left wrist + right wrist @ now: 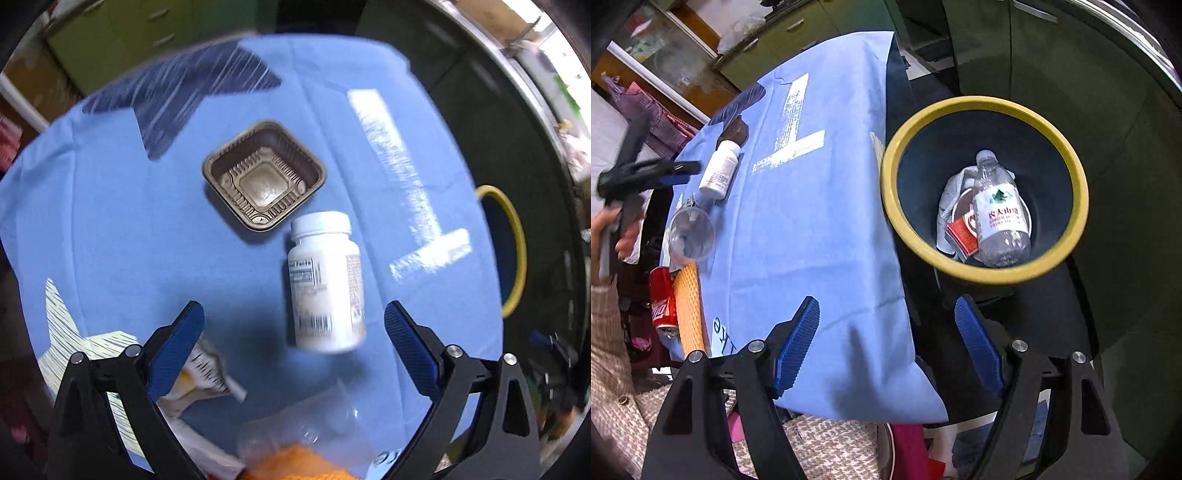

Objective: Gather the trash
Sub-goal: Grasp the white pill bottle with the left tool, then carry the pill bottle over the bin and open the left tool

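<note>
A white pill bottle (325,284) lies on the blue cloth, also in the right wrist view (719,170). My left gripper (293,317) is open and empty, hovering just above and near the bottle's base; it shows from the side in the right wrist view (679,173). A brown square plastic tray (264,173) sits beyond the bottle. My right gripper (886,321) is open and empty at the table's edge, beside the yellow-rimmed bin (982,107). The bin holds a water bottle (999,210), a red box (962,234) and a grey cloth (951,192).
A crumpled wrapper (201,376), a clear plastic cup (314,424) (691,232), an orange foam net (689,306) and a red can (663,299) lie at the near left of the table (812,221). The bin rim (515,251) stands off the table's right side.
</note>
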Demonstrator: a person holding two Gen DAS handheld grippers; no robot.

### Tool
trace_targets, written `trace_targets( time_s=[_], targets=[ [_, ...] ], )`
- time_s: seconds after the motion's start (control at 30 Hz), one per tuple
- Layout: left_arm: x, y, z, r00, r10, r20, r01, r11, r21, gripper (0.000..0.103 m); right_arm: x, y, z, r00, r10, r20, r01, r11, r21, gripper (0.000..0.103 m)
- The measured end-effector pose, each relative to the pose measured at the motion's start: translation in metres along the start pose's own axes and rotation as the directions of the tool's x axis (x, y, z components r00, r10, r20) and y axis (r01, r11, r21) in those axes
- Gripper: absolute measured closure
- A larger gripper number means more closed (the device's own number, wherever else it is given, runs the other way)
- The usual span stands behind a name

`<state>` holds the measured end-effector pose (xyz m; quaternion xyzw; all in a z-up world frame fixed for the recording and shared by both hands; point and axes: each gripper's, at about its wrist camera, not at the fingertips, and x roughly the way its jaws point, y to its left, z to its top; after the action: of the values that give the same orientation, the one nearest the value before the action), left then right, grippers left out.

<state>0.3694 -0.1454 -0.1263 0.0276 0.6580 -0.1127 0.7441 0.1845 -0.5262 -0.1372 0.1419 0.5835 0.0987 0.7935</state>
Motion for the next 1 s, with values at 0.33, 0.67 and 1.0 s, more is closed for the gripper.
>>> trace_targets(
  time_s=[0.33,0.67,1.0],
  targets=[
    [0.027,-0.009,0.003,0.995,0.005,-0.104,-0.011,0.998,-0.054,0.036,0.009,-0.021,-0.009,1.000,0.031,0.000,-0.031,0.999,0.025,0.028],
    [0.032,-0.018,-0.006,0.994,0.003,-0.110,-0.006,1.000,-0.024,0.058,0.016,-0.016,-0.011,0.998,0.062,-0.001,-0.062,0.998,0.015,0.028],
    [-0.015,-0.050,-0.020,1.000,-0.006,-0.027,0.009,0.993,0.114,0.059,0.012,-0.023,-0.031,0.994,0.101,0.030,-0.103,0.994,0.042,0.028]
  ],
)
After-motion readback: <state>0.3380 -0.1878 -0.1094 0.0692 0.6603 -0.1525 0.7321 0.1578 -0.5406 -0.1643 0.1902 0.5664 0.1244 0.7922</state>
